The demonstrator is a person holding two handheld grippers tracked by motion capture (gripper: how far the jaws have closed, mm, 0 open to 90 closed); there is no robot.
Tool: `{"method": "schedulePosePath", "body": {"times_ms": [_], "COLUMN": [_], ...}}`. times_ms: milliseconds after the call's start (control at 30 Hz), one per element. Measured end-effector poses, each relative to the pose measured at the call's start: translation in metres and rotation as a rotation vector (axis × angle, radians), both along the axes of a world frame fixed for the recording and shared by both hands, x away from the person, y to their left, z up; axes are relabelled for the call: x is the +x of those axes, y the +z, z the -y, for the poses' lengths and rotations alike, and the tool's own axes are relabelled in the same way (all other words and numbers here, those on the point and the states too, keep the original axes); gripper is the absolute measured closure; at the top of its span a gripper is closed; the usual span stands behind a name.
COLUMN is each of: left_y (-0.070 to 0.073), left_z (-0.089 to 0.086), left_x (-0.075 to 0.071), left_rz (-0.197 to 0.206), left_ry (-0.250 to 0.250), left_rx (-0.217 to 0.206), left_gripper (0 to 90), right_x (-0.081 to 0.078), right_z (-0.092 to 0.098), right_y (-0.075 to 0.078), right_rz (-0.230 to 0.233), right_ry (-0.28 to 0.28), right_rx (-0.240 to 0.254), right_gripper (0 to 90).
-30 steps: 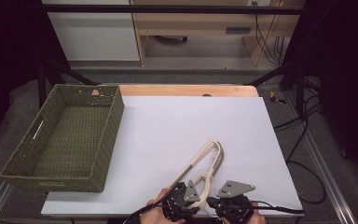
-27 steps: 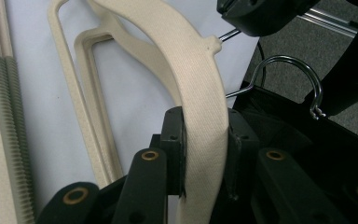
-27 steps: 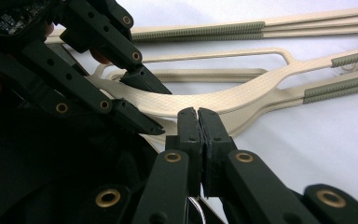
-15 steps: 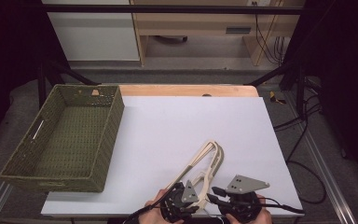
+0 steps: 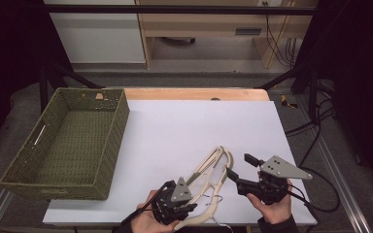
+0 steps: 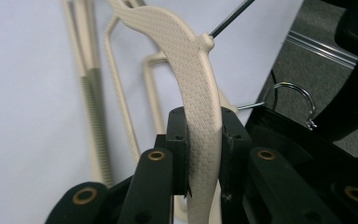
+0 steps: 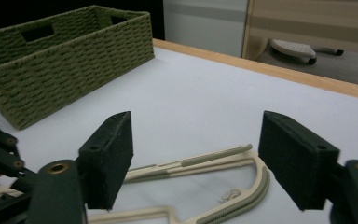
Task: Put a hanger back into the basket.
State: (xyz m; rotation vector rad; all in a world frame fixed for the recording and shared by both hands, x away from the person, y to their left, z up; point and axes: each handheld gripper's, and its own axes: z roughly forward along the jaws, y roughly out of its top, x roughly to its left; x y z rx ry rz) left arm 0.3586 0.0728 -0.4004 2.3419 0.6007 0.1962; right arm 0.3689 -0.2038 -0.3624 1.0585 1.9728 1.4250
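Note:
Cream plastic hangers (image 5: pixel 214 167) lie in a loose pile near the front of the white table. My left gripper (image 5: pixel 190 200) is shut on the broad arm of one hanger (image 6: pixel 186 60); its jaws have just been closing tighter, and the pads press both sides. That hanger's metal hook (image 6: pixel 299 93) curls past the table edge. To the right of the pile my right gripper (image 5: pixel 239 166) is open, its jaws having just been opening with nothing between them. In the right gripper view the gripper (image 7: pixel 196 158) hovers above the hangers (image 7: pixel 214 161) on the table.
A green woven basket (image 5: pixel 119 121) stands empty on the left side of the table, also seen far left in the right gripper view (image 7: pixel 74 60). The white table top (image 5: pixel 194 126) ends in a wooden strip (image 5: pixel 194 93) at the back. Cables trail off the right edge.
My right gripper has opened its jaws and drawn up and to the right, away from the hanger pile. The left gripper has risen a little with its hanger.

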Motion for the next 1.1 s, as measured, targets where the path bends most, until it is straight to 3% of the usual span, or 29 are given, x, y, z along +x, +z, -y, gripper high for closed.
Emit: {"method": "schedulePosePath", "body": {"times_ms": [433,667,767,867,1000,1100], "left_y": [0.013,0.018,0.021,0.029,0.043,0.052], "left_z": [-0.031,-0.054,-0.066,-0.077,-0.09,-0.099], "left_x": [0.013,0.026,0.032,0.032,0.03,0.029], "left_rz": [0.032,0.067,0.054,0.084,0.094,0.112], "left_ry": [0.128,0.24,0.27,0.29,0.273,0.266], "left_rx": [-0.026,-0.027,-0.066,-0.09,-0.161,-0.187], "left_gripper": [81.9,85.7,85.9,85.9,85.9,85.9], "right_x": [0.008,0.01,0.012,0.012,0.011,0.011], "right_z": [0.015,0.018,0.019,0.022,0.025,0.026], "right_y": [-0.017,-0.024,-0.027,-0.028,-0.028,-0.028], "right_rz": [-0.021,-0.03,-0.036,-0.04,-0.033,-0.022], "right_ry": [-0.043,-0.032,-0.033,-0.036,-0.037,-0.028], "right_rx": [0.033,0.024,0.016,0.021,0.025,0.015], "right_gripper": [17.7,14.8,14.5,14.2,13.5,11.7]}}
